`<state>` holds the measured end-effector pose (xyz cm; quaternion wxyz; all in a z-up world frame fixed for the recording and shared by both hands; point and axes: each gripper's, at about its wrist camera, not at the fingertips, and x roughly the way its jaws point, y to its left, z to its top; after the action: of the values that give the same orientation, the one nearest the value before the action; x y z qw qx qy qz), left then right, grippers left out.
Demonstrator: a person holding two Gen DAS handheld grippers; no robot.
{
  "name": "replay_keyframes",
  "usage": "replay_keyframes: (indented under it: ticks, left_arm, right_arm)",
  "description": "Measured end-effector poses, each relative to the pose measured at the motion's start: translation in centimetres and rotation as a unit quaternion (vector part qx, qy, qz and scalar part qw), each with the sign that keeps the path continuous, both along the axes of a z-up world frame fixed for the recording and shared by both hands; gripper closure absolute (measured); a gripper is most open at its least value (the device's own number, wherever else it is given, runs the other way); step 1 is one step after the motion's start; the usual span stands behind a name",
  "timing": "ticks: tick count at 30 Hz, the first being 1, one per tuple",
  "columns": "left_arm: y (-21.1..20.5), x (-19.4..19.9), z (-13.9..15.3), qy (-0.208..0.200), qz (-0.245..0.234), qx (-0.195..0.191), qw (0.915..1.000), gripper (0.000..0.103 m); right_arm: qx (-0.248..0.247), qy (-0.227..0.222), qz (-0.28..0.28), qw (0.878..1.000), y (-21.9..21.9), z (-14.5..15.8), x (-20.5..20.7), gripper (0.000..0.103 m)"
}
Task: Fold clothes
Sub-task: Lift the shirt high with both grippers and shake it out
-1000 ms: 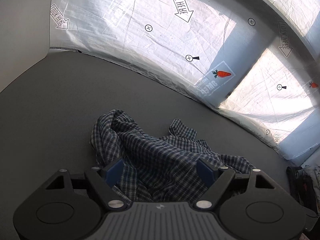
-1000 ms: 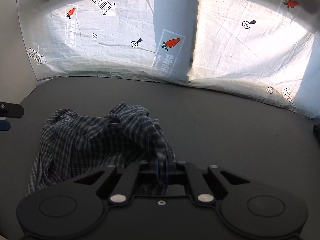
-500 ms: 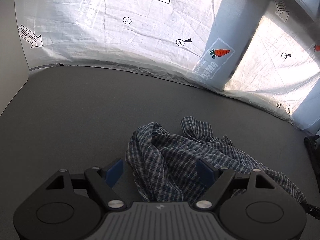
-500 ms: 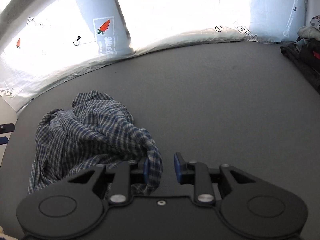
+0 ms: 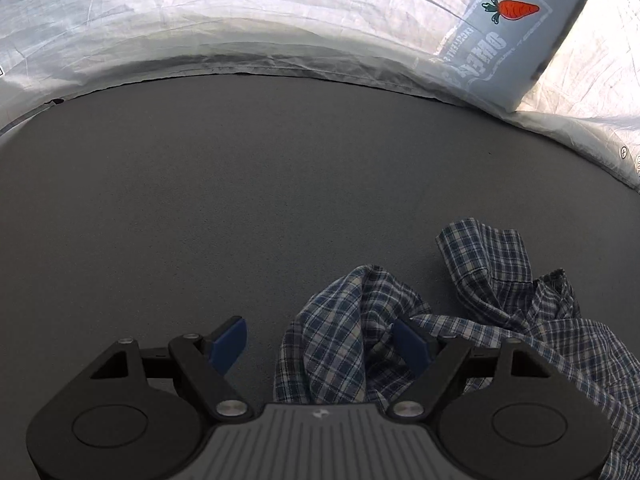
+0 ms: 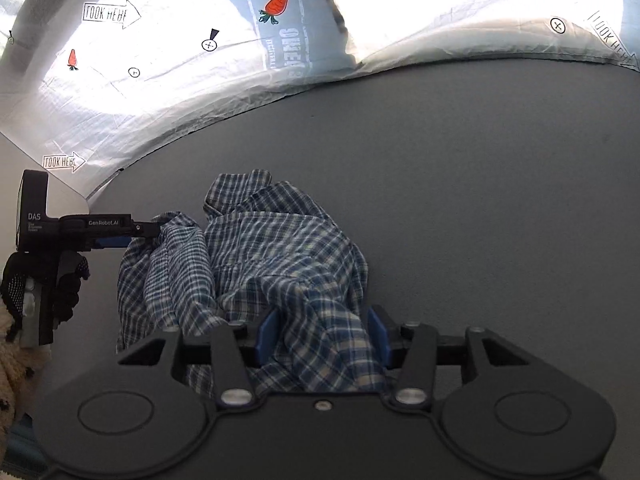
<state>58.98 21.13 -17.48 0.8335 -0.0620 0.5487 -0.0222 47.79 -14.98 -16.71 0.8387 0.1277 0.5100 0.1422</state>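
crumpled plaid shirt point(image 6: 256, 256) on grey table point(image 5: 240, 184); left gripper point(image 5: 320, 340) gapes wide, right gripper point(image 6: 322, 334) opening around a fold.

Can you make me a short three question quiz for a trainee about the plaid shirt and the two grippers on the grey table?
1. True or false: the plaid shirt lies flat and neatly folded on the grey table.
2. Which gripper has a bunch of the shirt between its blue pads: A, the left gripper; B, the right gripper; C, neither?
3. What picture is printed in red on the white backdrop sheet?

Key
1. False: it is crumpled in a heap.
2. B: cloth sits between its opening jaws, while the left gripper's jaws stand wide at the shirt's edge, only one pad against the cloth.
3. A carrot.
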Motion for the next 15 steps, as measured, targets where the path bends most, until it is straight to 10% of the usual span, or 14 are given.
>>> replay_keyframes:
  ticks: [5, 9, 15]
  left_arm:
    - [-0.2, -0.5, -1.0, 0.009, 0.003, -0.038, 0.9992, 0.087]
    - [-1.5, -2.1, 2.6, -0.055, 0.006, 0.009, 0.9984, 0.095]
    - [-3.1, -6.0, 15.5, -0.25, 0.011, 0.047, 0.9671, 0.096]
  right_arm:
    - [-0.03, -0.02, -0.006, 0.999, 0.2, -0.4, -0.4, 0.097]
    - [-0.152, -0.138, -0.009, 0.979, 2.2, 3.0, -1.8, 0.1]
    - [-0.337, -0.388, -0.023, 0.858, 4.1, 11.0, -4.4, 0.101]
